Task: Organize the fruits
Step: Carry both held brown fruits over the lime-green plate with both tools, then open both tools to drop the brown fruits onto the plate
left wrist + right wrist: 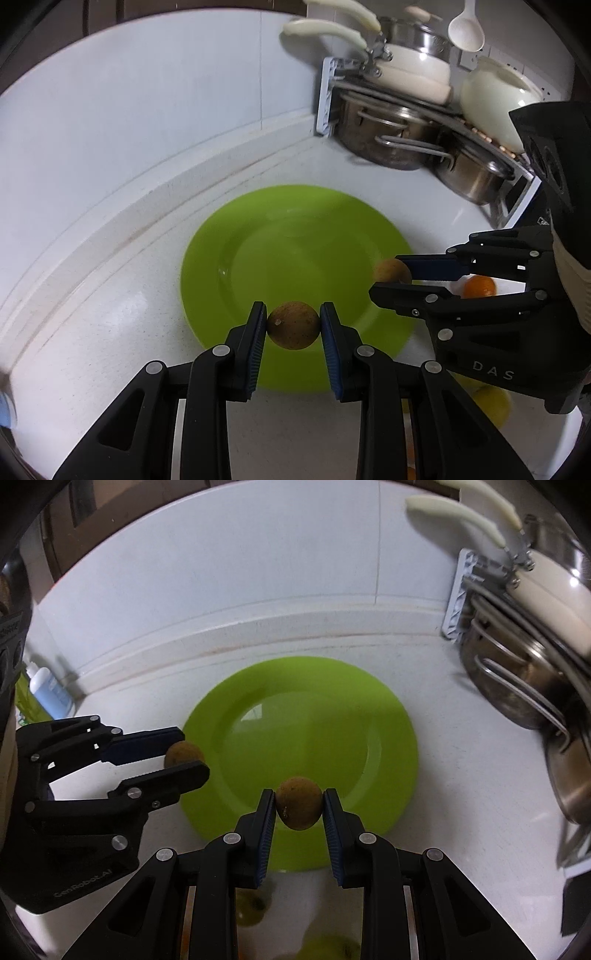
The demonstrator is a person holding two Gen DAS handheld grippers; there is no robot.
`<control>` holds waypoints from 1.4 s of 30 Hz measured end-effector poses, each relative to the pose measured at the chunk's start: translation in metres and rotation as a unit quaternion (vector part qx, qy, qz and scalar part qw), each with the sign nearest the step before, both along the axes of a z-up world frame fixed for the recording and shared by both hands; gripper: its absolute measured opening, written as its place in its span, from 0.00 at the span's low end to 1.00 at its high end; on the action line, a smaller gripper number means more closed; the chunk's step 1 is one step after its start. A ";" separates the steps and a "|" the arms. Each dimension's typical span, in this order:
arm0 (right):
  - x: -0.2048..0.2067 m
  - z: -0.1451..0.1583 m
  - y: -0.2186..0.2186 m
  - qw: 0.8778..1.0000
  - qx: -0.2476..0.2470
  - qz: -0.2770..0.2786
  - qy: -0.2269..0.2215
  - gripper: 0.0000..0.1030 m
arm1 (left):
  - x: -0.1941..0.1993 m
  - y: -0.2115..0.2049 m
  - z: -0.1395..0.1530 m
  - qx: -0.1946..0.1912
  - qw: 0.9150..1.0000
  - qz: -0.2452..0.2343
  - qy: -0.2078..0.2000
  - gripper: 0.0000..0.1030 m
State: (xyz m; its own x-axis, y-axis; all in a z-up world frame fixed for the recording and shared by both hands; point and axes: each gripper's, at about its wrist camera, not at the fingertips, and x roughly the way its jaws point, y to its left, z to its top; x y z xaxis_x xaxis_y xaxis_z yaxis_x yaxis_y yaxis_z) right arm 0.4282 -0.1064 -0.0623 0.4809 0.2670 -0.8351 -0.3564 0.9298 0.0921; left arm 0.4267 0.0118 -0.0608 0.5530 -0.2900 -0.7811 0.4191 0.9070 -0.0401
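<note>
**pan_fan:** Over the green plate (236, 280), both grippers at once. Left gripper (293, 325) has its jaws clamped on a small round brown fruit (293, 325), dull speckled skin with a pale nick on one side. It hangs above the plate's 6 o'clock rim. Blue ribbed pads, black plastic linkage with silver rivets.

**kumquat_kid:** Same story on the other side. Right gripper (299, 808) is pinched tight on a second brown fruit (299, 803), also over the 6 o'clock rim in its own view. From the left camera that right gripper comes in at 3 o'clock, holding its fruit at the plate's right edge.

**pan_fan:** Plate's glossy, smooth, shallow, nothing lying on it. White speckled worktop (110, 314) under it.

**kumquat_kid:** Left view only: an orange fruit (478, 286) behind the right gripper's fingers, a yellow fruit (493, 404) at 4 o'clock, plus a white plastic spoon (466, 29) and a cream pot (498, 96) on the rack at 1 o'clock.

**pan_fan:** Right view only: a pale blue bottle (50, 692) at 9 o'clock by the wall, and blurry greenish fruit (328, 947) at 6 o'clock under the fingers. Steel pots (517, 686) show in both, shiny and stacked.
</note>
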 end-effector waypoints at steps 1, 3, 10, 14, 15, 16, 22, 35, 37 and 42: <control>0.003 -0.002 0.001 1.000 -0.001 0.002 0.003 0.26 | 0.002 0.001 -0.002 0.000 1.000 0.000 0.002 0.29; 0.007 -0.006 0.002 1.000 -0.004 0.006 0.008 0.26 | 0.006 0.000 -0.007 0.003 1.000 -0.003 0.006 0.29; 0.014 -0.015 0.003 1.000 -0.008 0.007 0.023 0.26 | 0.016 0.000 -0.016 0.003 1.000 -0.003 0.015 0.29; 0.017 -0.017 0.002 1.000 -0.005 0.002 0.030 0.26 | 0.017 0.000 -0.016 0.001 1.000 -0.004 0.016 0.31; 0.017 -0.017 0.001 0.999 -0.003 0.000 0.032 0.27 | 0.016 -0.001 -0.016 0.001 1.000 -0.006 0.016 0.33; 0.017 -0.016 0.000 0.999 0.002 -0.001 0.033 0.29 | 0.015 0.000 -0.015 0.002 1.000 -0.006 0.016 0.34; 0.005 -0.008 0.000 1.000 -0.002 -0.005 0.019 0.32 | 0.004 0.005 -0.006 0.004 1.000 -0.001 0.004 0.39; -0.062 0.043 0.001 0.998 0.017 -0.020 -0.062 0.32 | -0.060 0.025 0.045 -0.010 0.998 0.009 -0.059 0.53; -0.073 0.050 0.001 0.997 0.024 -0.024 -0.072 0.32 | -0.072 0.029 0.054 -0.014 0.997 0.012 -0.070 0.54; -0.100 0.066 0.003 0.994 0.034 -0.030 -0.098 0.38 | -0.101 0.034 0.069 -0.023 0.995 0.019 -0.095 0.60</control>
